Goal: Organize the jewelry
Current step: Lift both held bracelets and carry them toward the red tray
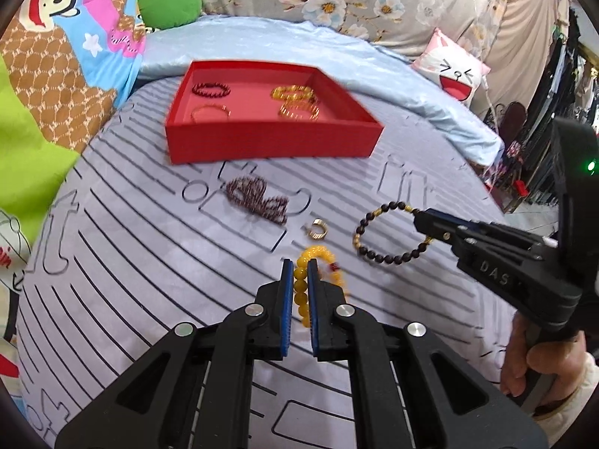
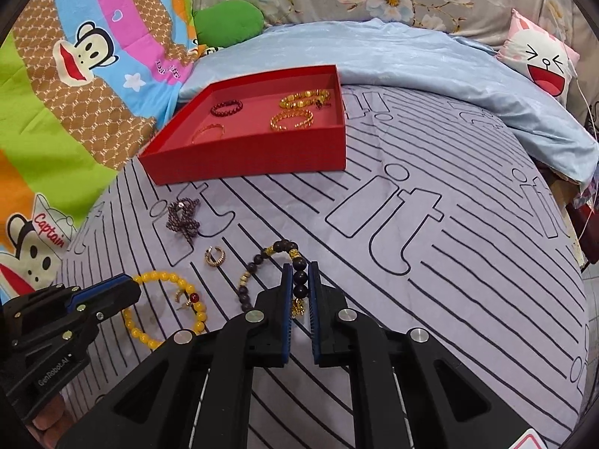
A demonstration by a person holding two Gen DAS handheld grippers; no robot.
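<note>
We find the left gripper [image 1: 300, 273] clamped on the yellow bead bracelet [image 1: 318, 262] and the right gripper [image 2: 300, 277] clamped on the dark bead bracelet [image 2: 262, 262], both low over the striped bedsheet [image 2: 449, 262]. Whether either loop hangs fully clear we cannot confirm. We advise lifting both steadily, clearing the red tray [image 1: 273, 142] wall, and releasing onto bare floor beside the four pieces already inside.

Likely a bedroom: striped bedsheet [image 2: 430, 172], cartoon pillow [image 2: 539, 63] (floral headboard fabric).
</note>
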